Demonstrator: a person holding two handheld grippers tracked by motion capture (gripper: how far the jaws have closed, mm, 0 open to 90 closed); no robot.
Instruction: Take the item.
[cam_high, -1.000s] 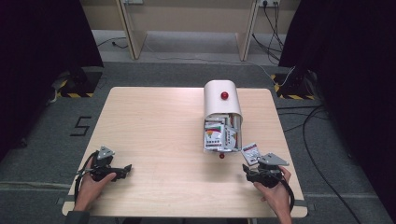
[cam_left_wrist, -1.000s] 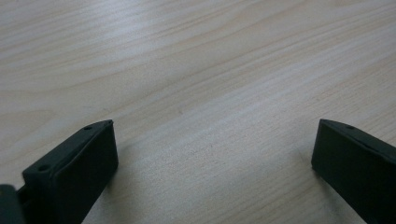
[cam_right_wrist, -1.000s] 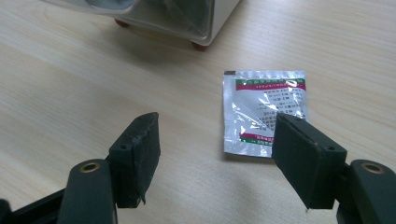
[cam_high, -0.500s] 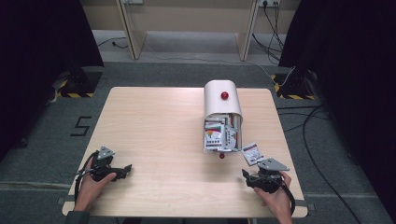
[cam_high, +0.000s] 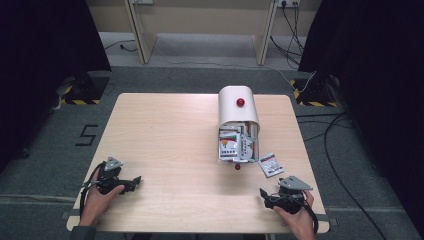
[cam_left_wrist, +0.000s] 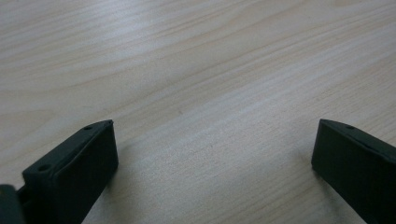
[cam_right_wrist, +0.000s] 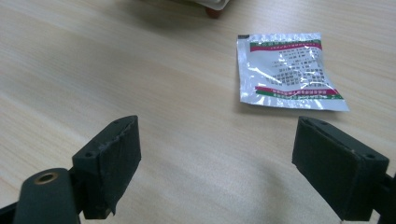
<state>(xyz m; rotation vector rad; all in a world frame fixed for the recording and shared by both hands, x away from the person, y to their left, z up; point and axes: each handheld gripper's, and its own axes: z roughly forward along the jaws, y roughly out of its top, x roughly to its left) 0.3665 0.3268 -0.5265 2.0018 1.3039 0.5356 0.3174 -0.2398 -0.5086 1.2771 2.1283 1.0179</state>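
The small foil packet (cam_high: 271, 164) is lying flat on the wooden table (cam_high: 165, 135), just right of the open near end of the white container (cam_high: 238, 110) that is holding more packets, with a red knob (cam_high: 237, 166) between the two. The right gripper (cam_high: 263, 195) is sitting at the near right edge of the table, and the packet is lying just beyond it, a little to the far side and slightly right. In the right gripper view the packet (cam_right_wrist: 288, 70) is resting ahead of the jaws and off toward the right-hand one, its long axis running roughly away from the gripper and slightly skewed. The jaws are standing wide apart with nothing between them, only bare table. The left gripper (cam_high: 134, 182) is resting well apart at the near left, its jaws also spread wide over bare wood (cam_left_wrist: 210, 93), so the right hand is by far the nearer one.

Compared with a second ago, the right gripper has drawn back toward the near edge; then it was right at the packet, now a clear gap is showing. Its jaws have just been opening, with nothing between them. The left hand is looking unchanged
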